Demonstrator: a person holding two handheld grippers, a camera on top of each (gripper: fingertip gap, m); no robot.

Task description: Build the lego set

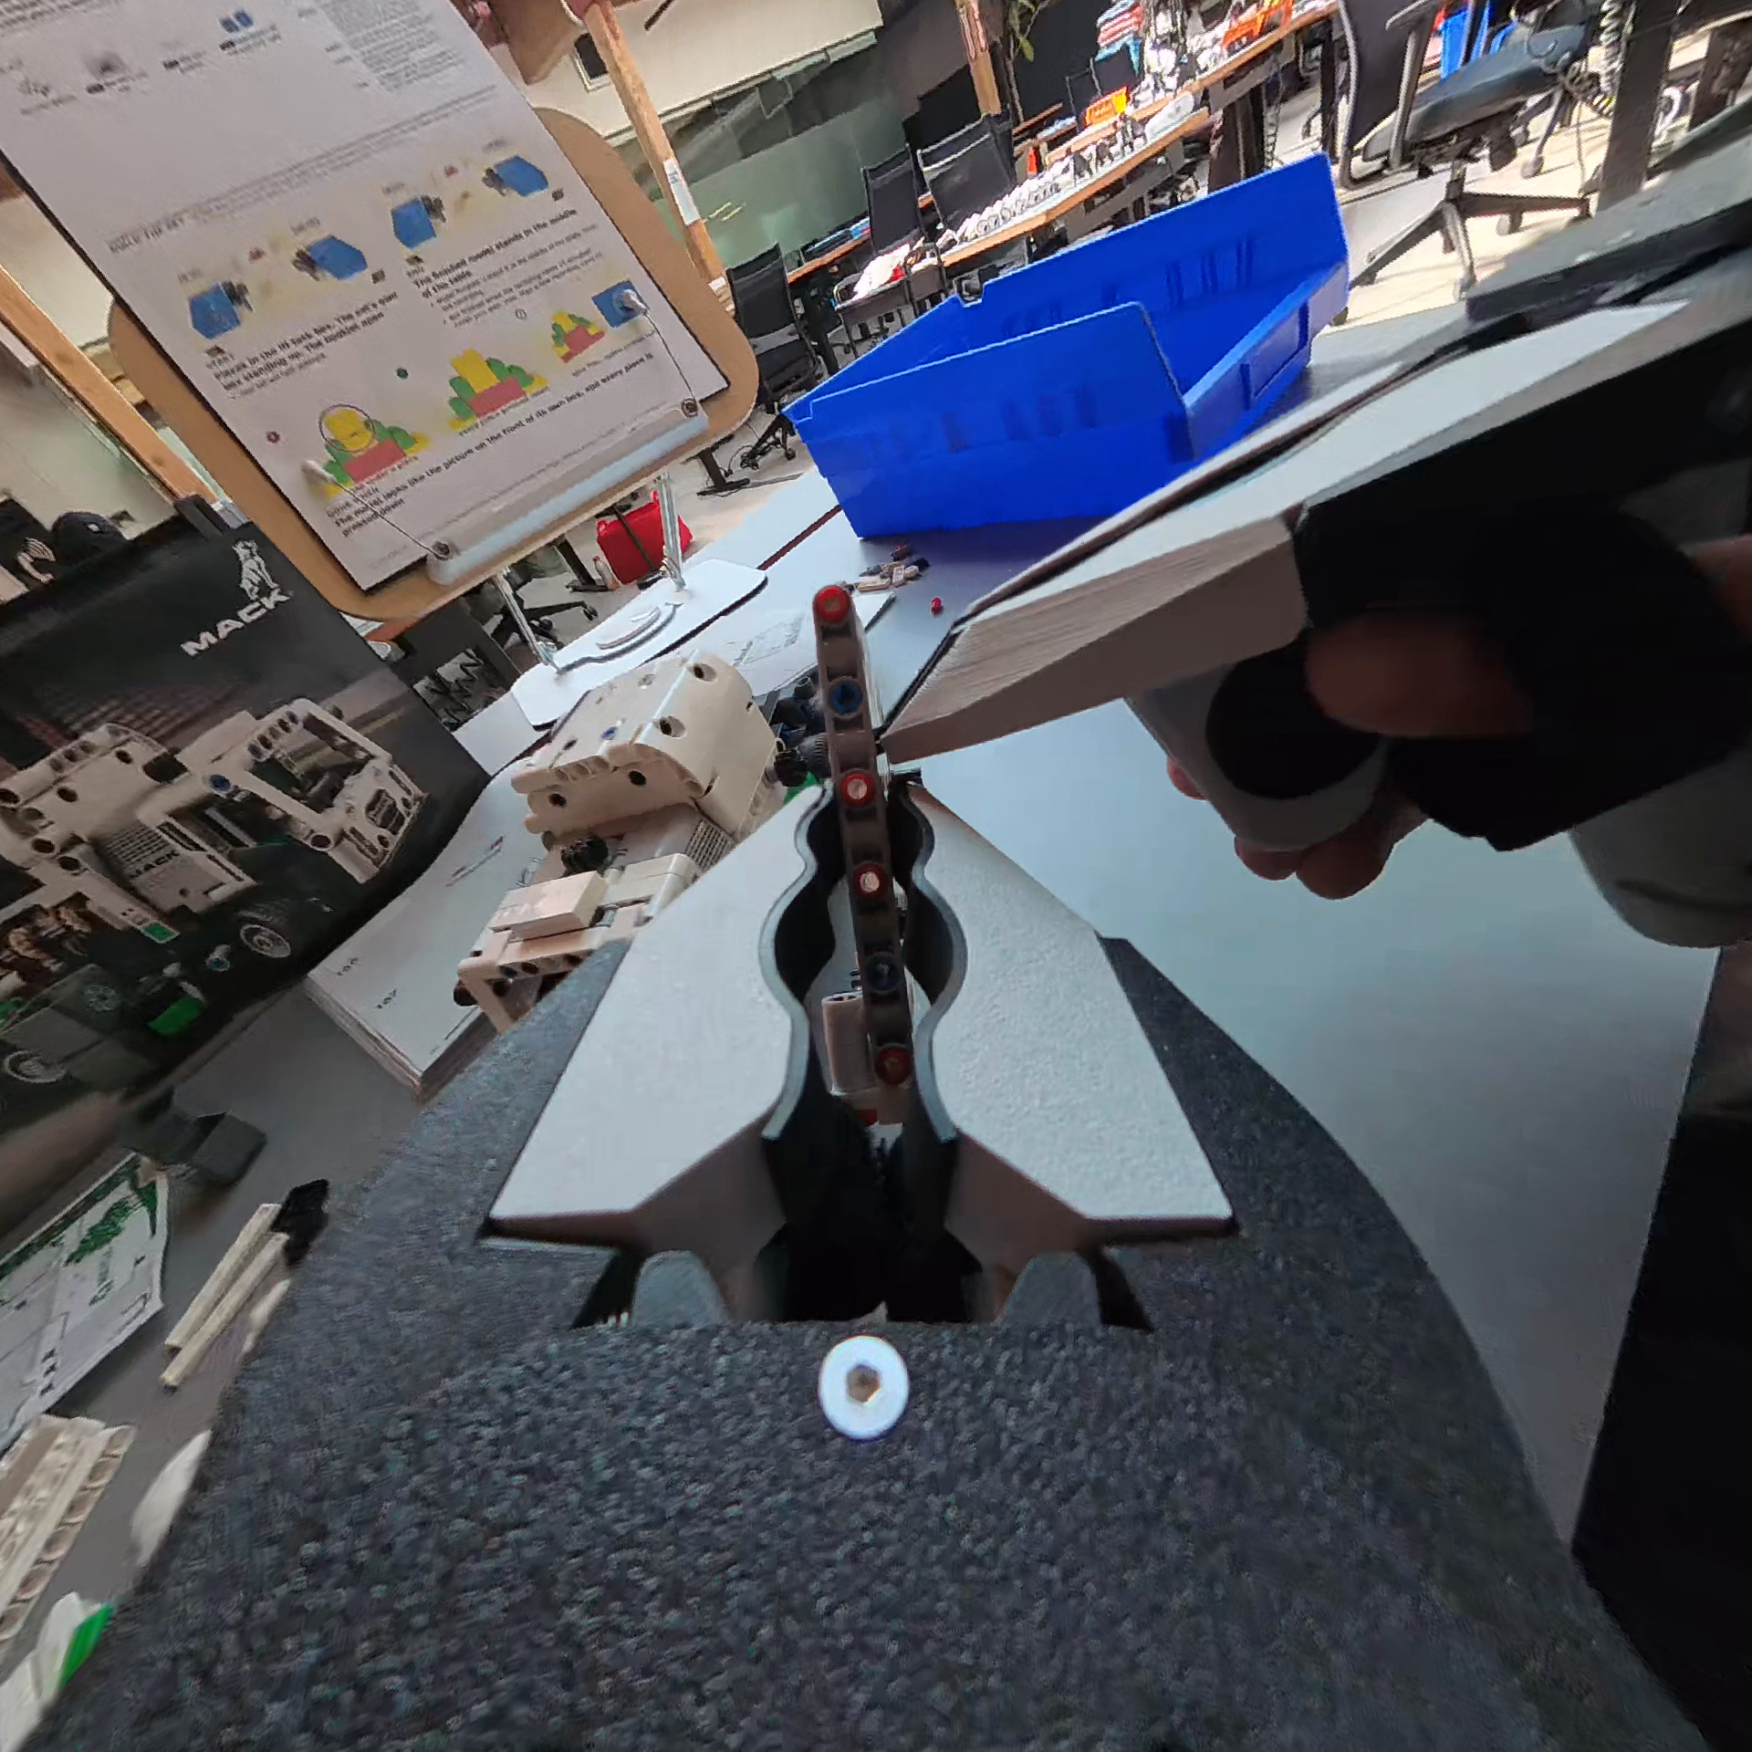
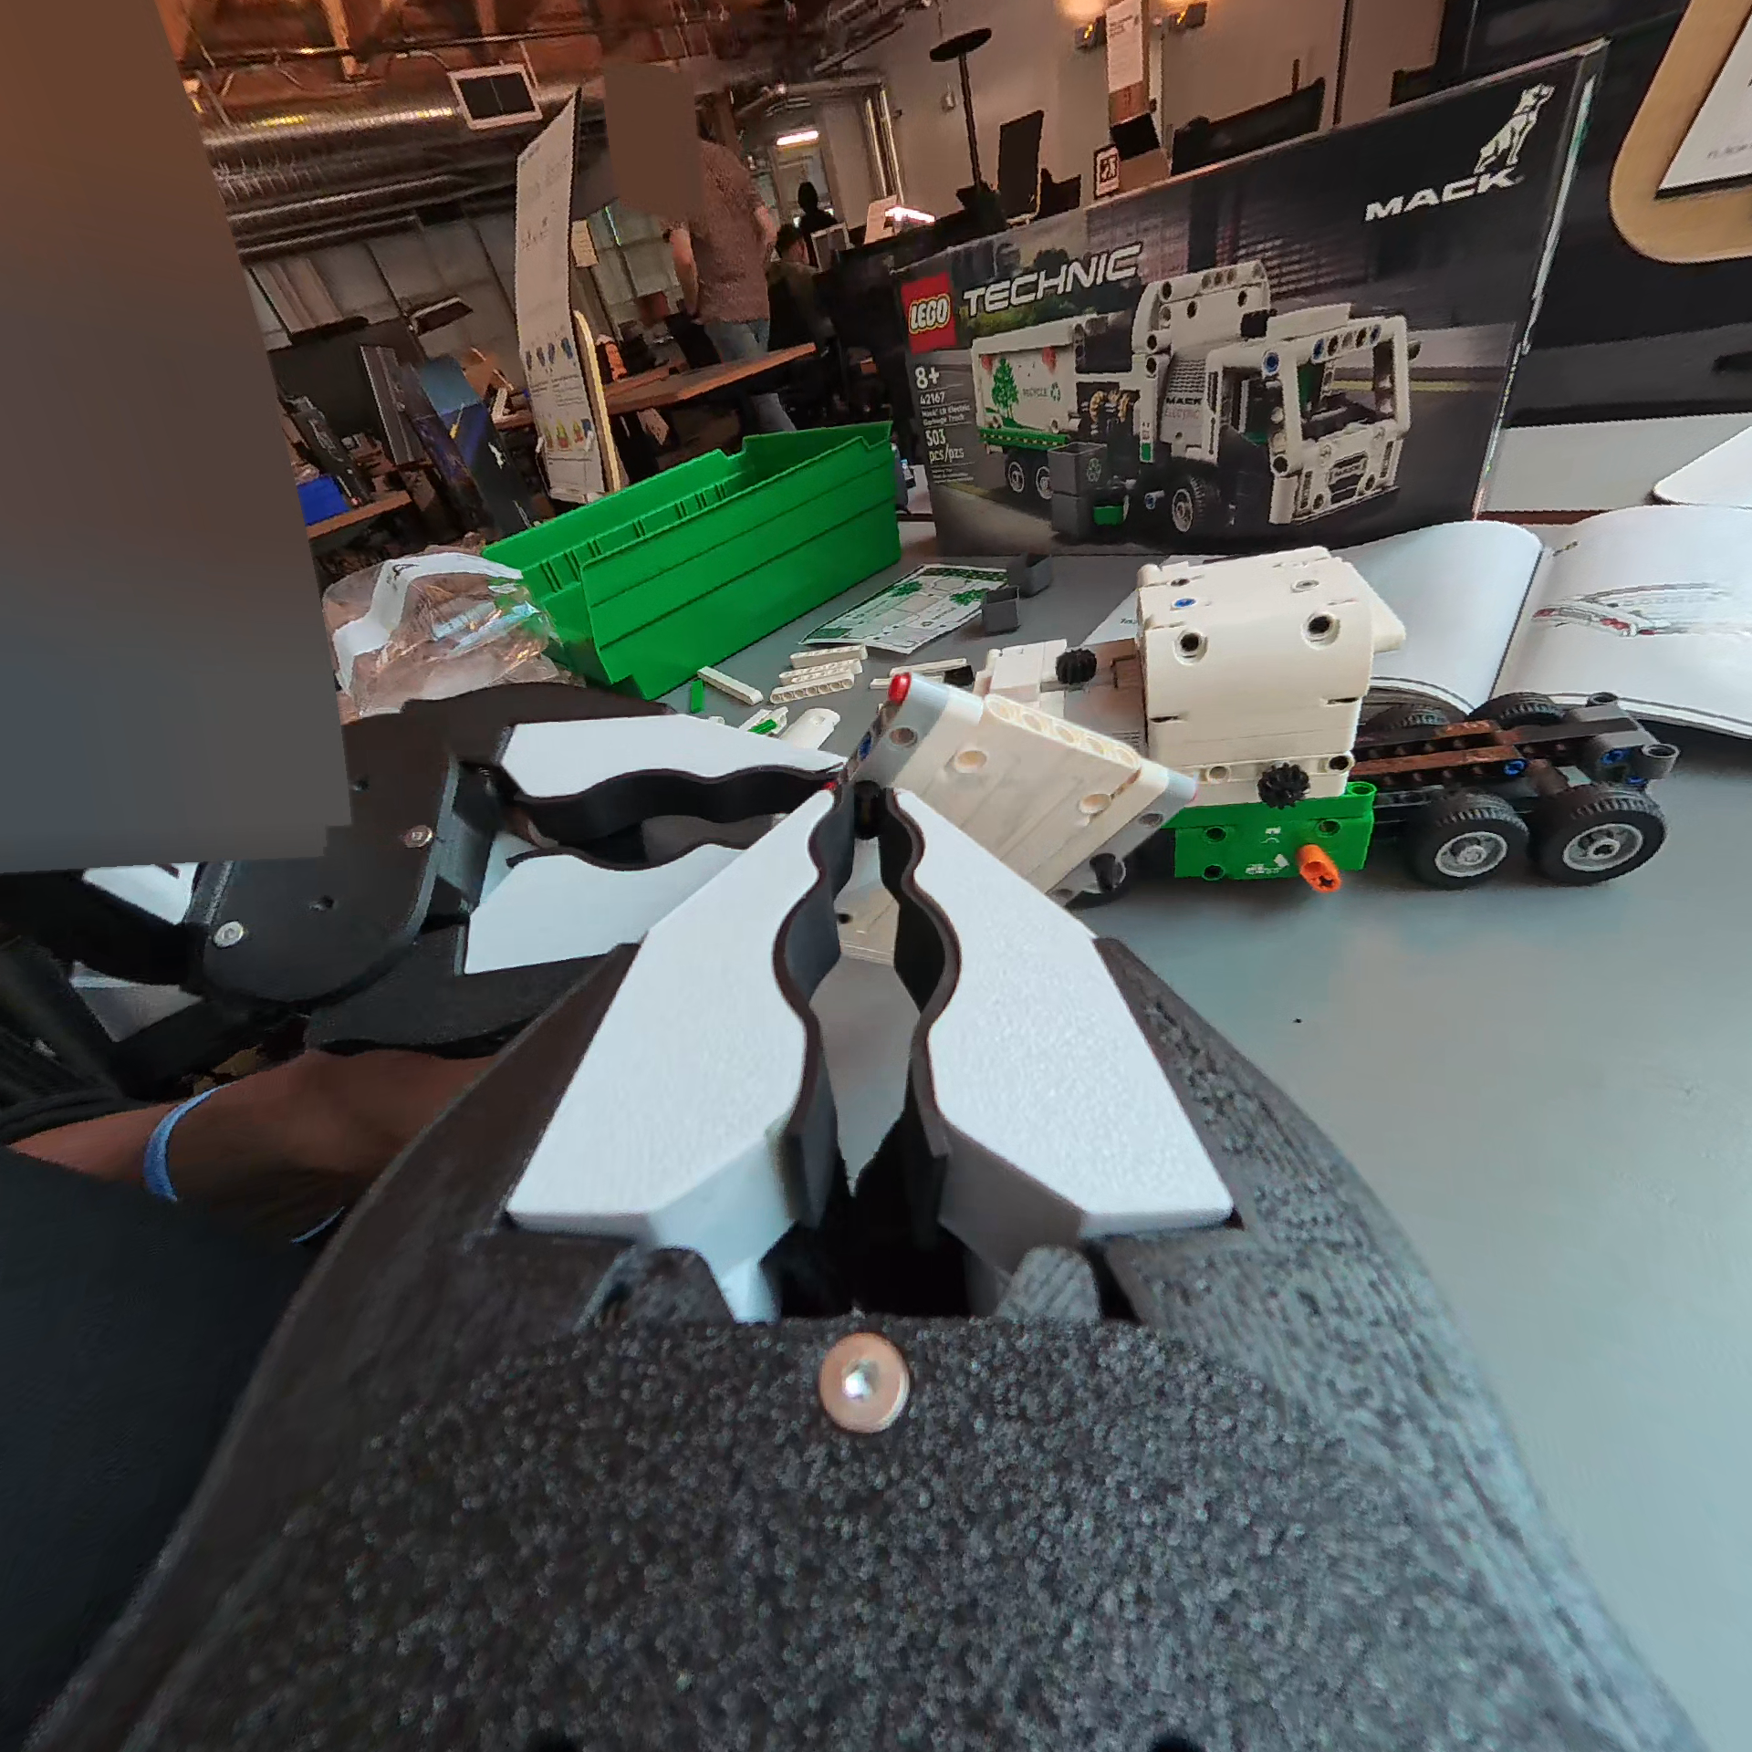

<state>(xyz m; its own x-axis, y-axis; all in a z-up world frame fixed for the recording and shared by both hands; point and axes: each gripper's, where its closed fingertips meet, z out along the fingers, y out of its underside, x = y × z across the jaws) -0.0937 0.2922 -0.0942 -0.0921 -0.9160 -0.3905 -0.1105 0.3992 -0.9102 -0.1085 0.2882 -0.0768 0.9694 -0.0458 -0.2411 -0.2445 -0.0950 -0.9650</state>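
Left tongs [image 1: 867, 806] clamp a grey pinned beam [image 1: 853, 758] of the white panel assembly [image 2: 1024, 768], long axis along the fingers; right tongs [image 2: 865, 806] pinch a small black pin at that beam, tip to tip with the left, above the surface [image 2: 1422, 1043].

The table [image 2: 1422, 1090] is plain pale grey. On it stands a toy truck [image 2: 1261, 720] with a white cab, a green base, black wheels with grey hubs, and an orange peg. The panel [image 2: 1024, 768] between the fingers of the left gripper [image 1: 867, 806] is white with grey edge beams; its edge beam [image 1: 858, 825] carries red and blue pins. Both grippers have white fingers [image 2: 720, 995] with black wavy pads and speckled dark grey bodies. One bin [image 1: 1090, 379] is bright blue, another bin [image 2: 702, 569] bright green. The box [image 2: 1232, 360] is black with a white truck picture.
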